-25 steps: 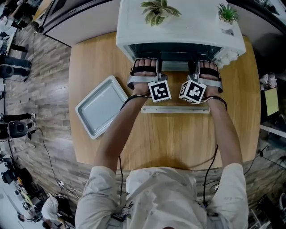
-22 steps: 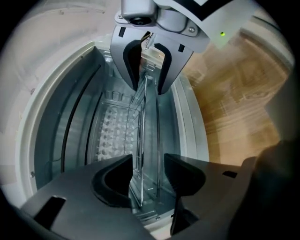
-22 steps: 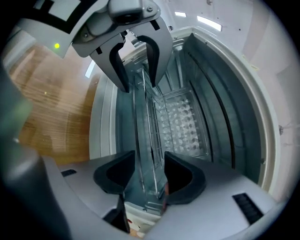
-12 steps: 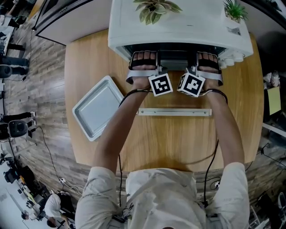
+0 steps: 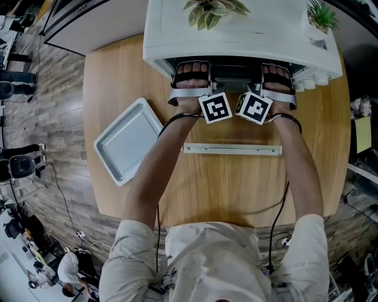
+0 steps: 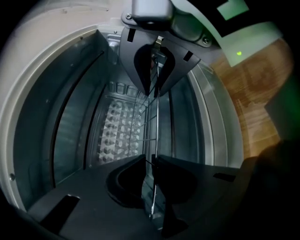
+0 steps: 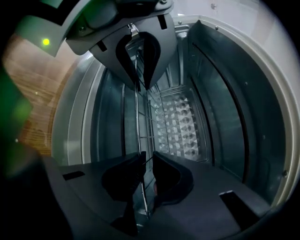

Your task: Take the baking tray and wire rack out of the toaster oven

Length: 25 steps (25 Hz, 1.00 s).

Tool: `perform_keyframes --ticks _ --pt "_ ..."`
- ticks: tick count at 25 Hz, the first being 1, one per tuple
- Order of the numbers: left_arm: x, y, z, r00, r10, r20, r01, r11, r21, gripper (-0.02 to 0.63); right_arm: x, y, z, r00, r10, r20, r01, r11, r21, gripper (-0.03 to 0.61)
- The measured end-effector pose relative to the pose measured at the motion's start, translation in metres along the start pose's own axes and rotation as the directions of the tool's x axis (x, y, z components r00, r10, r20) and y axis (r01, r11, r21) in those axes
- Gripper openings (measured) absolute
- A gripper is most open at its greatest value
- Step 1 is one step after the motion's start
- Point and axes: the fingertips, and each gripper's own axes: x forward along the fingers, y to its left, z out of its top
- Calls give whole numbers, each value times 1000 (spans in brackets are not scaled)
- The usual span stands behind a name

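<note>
The white toaster oven (image 5: pixel 236 35) stands at the table's far edge with its door dropped open. Both hands reach side by side into its mouth. In the left gripper view, my left gripper (image 6: pixel 150 159) is closing, and the thin front wire of the wire rack (image 6: pixel 158 117) is pinched between its pads. In the right gripper view, my right gripper (image 7: pixel 146 157) is closing the same way on the wire rack (image 7: pixel 137 117). In the head view the jaw tips of the left gripper (image 5: pixel 192 76) and right gripper (image 5: pixel 277 76) are hidden inside the oven. The grey baking tray (image 5: pixel 127 141) lies on the table to the left.
The open door's handle bar (image 5: pixel 231 149) lies across the wooden table (image 5: pixel 236 189) under my forearms. Two potted plants (image 5: pixel 215 9) sit on the oven's top. The oven's control knobs (image 5: pixel 316 82) are at its right front.
Both hands have pushed a little deeper into the oven mouth. The baking tray has stayed where it was on the table.
</note>
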Motion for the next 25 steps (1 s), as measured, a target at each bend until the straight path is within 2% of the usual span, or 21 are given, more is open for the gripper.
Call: perform_keyframes --ticks 4,10,25 --pt "0 0 0 1000 1 -6 -1 1000 -1 51 0 0 -1 1000 -9 -6 9 1000 -18 58" --pt "-3 0 -1 1000 -4 -17 4 1000 10 49 -4 4 0 1000 26 -14 -26 1000 -6 58" --pt "-44 -16 -1 1000 -18 -21 19 999 42 49 -44 15 -1 1000 -2 -10 2 999 -41 58"
